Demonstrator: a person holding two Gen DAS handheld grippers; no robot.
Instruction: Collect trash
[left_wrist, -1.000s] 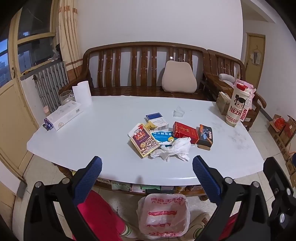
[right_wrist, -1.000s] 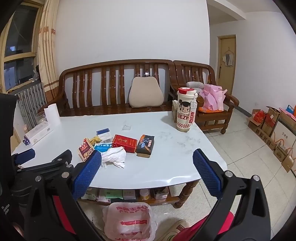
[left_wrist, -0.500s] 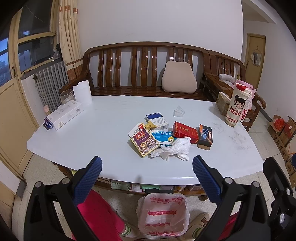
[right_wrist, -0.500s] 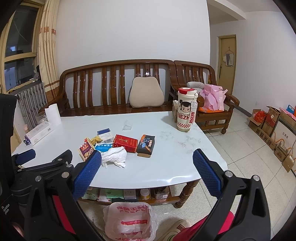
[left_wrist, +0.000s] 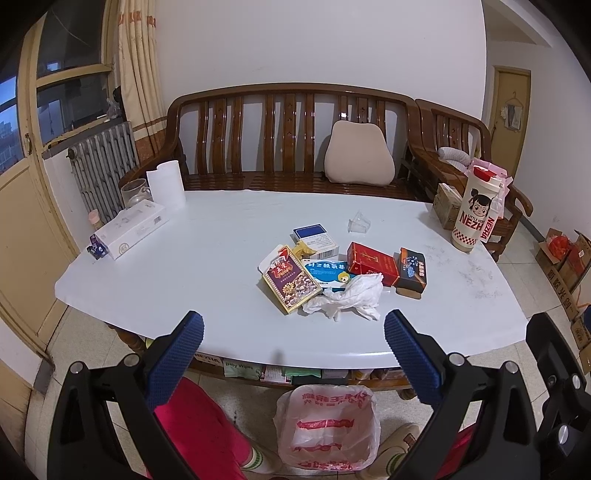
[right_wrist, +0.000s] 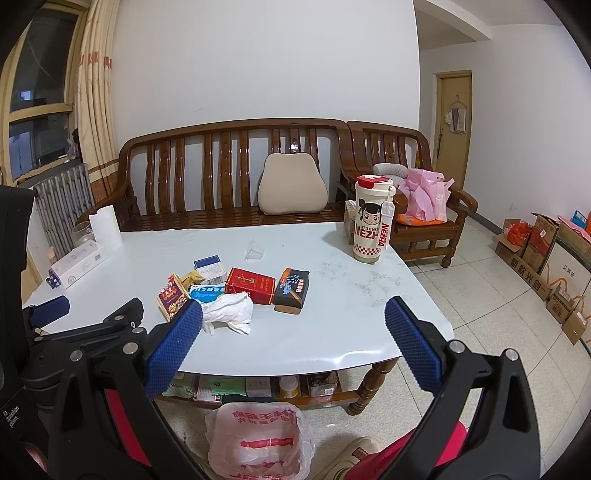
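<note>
The blue-and-white packet (left_wrist: 325, 270) is partly covered by the crumpled tissue (left_wrist: 349, 297). Items on the shelf under the table (right_wrist: 258, 386) are too small to be read. The plastic bag (right_wrist: 258, 443) is cut off by the bottom edge.

The tabletop (left_wrist: 192, 266) is smooth, glossy white. Ahead of the left hand-held gripper (left_wrist: 293, 330), whose pads are rough, knurled blue, lies crumpled white tissue paper (left_wrist: 351, 295) among glossy printed cardboard boxes (left_wrist: 371, 263). Below hangs a thin translucent plastic bag (left_wrist: 327, 424). The bench (left_wrist: 291, 107) beyond is varnished, shiny wood.
</note>
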